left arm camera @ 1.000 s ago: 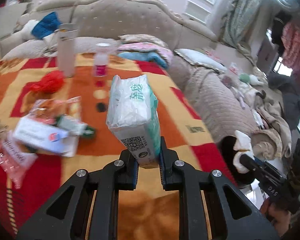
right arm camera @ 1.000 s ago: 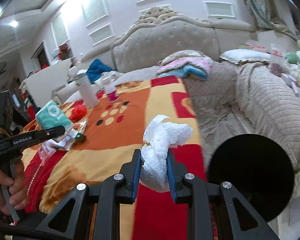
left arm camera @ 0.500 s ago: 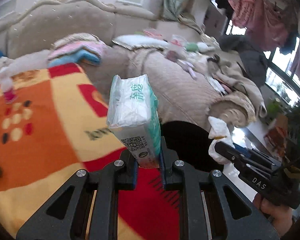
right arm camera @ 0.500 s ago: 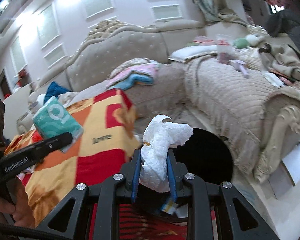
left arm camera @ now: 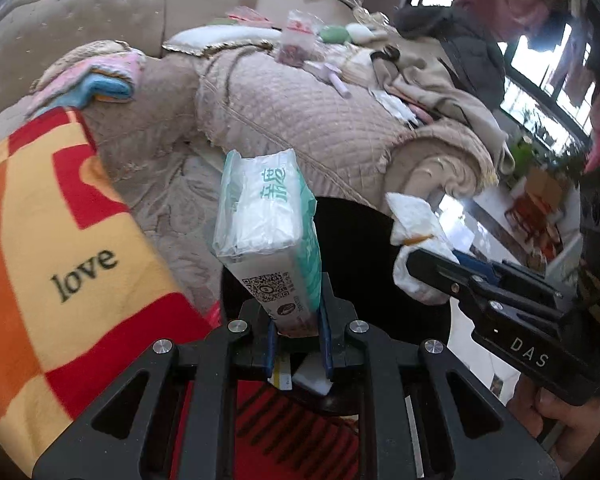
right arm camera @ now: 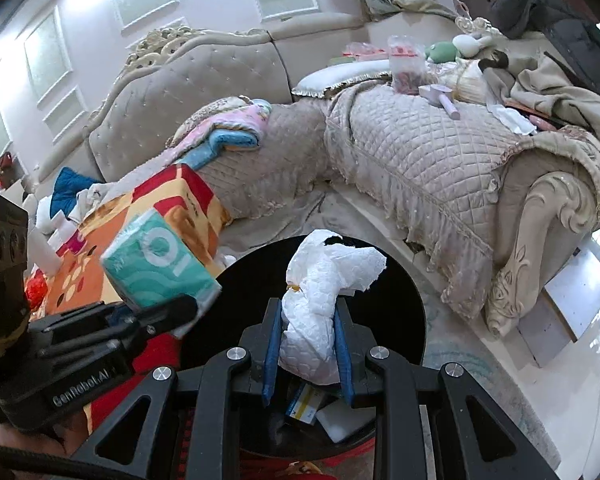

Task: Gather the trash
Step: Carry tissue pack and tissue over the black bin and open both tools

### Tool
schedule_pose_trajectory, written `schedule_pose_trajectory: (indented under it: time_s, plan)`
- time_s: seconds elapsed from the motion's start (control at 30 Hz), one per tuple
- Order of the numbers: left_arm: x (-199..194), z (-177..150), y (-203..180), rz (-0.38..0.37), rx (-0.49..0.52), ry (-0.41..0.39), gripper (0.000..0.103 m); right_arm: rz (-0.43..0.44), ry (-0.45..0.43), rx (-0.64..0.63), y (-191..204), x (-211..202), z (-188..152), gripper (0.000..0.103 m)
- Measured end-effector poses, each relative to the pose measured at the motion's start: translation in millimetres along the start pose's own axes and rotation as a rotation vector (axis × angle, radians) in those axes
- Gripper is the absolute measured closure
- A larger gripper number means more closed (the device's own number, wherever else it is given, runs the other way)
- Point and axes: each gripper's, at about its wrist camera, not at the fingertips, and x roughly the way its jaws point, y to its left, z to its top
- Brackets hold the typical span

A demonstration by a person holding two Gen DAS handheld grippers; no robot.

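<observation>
The left gripper, tilted downward, clamps a tissue pack by its lower end, long axis upright, above the black trash bin. The right gripper, angled likewise, pinches a crumpled white paper wad standing upright over the bin's opening, probably not touching it.

Both grippers swung from the blanket to over the black bin

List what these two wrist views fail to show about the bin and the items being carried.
- Black bin: depth unclear in both views; left gripper and right gripper cover its near rim.
- Scraps inside: partly hidden by fingers, unidentifiable.
- Tissue pack and crumpled paper: lower ends hidden between pads.
</observation>
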Motion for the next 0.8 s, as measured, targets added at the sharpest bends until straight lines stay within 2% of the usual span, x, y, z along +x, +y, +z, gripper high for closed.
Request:
schedule_pose_trajectory:
  time_s: [0.3,0.43,0.5,0.6,0.67,0.73,0.8]
  plan:
    - [9,-3,1,-0.002,0.005,0.030,0.088,-0.022,0.025,-0.020,7,11,-1,0.080]
    - [8,-6,1,0.030,0.007,0.041,0.087,-0.029,0.032,-0.022,8,13,-1,0.080]
    - [11,-7,0,0.042,0.003,0.063,0.086,-0.041,0.041,-0.015,7,15,-2,0.061]
    - [12,-7,2,0.047,-0.008,0.071,0.085,-0.052,0.025,-0.006,5,12,-1,0.058]
    - [10,-7,5,0.042,-0.022,0.066,0.079,-0.053,0.028,0.003,3,12,-1,0.058]
    - [7,-7,7,0.043,-0.035,0.052,0.060,-0.054,0.029,0.010,2,12,-1,0.058]
    - [1,-6,9,0.048,-0.054,0.027,0.049,-0.055,0.024,0.014,2,11,-1,0.058]
